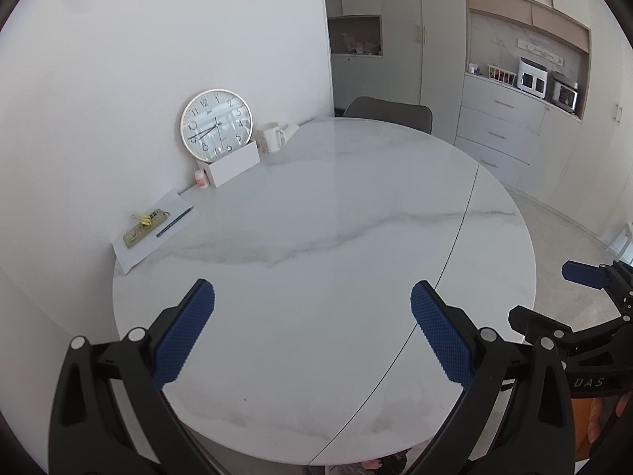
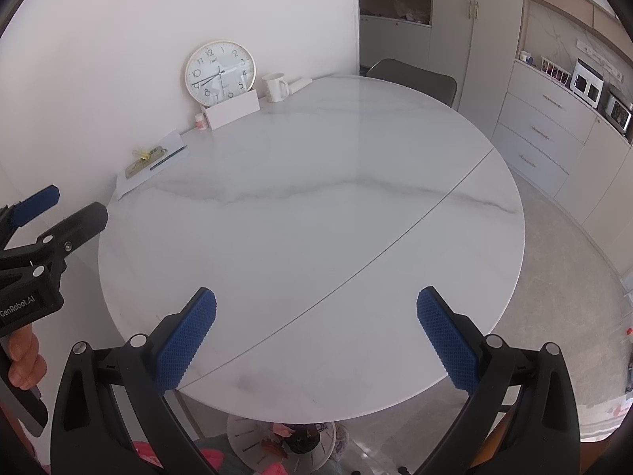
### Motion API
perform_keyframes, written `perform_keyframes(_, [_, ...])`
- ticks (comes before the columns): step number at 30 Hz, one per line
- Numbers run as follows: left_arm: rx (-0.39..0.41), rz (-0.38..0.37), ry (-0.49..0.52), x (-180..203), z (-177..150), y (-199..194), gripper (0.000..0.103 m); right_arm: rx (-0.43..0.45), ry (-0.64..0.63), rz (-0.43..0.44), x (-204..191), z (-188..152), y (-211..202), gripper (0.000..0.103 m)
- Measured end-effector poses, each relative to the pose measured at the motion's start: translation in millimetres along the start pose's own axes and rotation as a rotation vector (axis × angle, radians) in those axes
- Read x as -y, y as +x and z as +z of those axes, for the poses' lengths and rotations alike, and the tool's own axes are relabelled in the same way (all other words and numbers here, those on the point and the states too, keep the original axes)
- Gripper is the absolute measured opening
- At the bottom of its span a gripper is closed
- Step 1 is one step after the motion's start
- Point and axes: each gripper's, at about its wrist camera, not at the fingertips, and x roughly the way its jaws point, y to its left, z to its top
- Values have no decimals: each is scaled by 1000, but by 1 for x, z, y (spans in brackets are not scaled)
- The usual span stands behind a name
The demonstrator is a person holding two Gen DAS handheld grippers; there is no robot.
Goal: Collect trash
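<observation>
The round white marble table fills both views. My left gripper hovers open over its near edge with nothing between the blue pads. My right gripper is also open and empty over the near edge, to the right of the left one. Each shows in the other's view: the right gripper at the right rim, the left gripper at the left rim, held by a hand. Colourful scraps lie low under the table's front edge; what they are is unclear.
Along the wall stand a clock, a white box, a mug and a small pink bottle. A paper sheet carries a ruler, yellow clips and a pen. A grey chair is behind; cabinets at right.
</observation>
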Motion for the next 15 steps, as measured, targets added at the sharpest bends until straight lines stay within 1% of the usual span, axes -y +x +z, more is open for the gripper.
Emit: perform_keyframes(15, [1, -12, -32, -2, -1, -6, 95, -4, -13, -1, -2, -3, -1, 101])
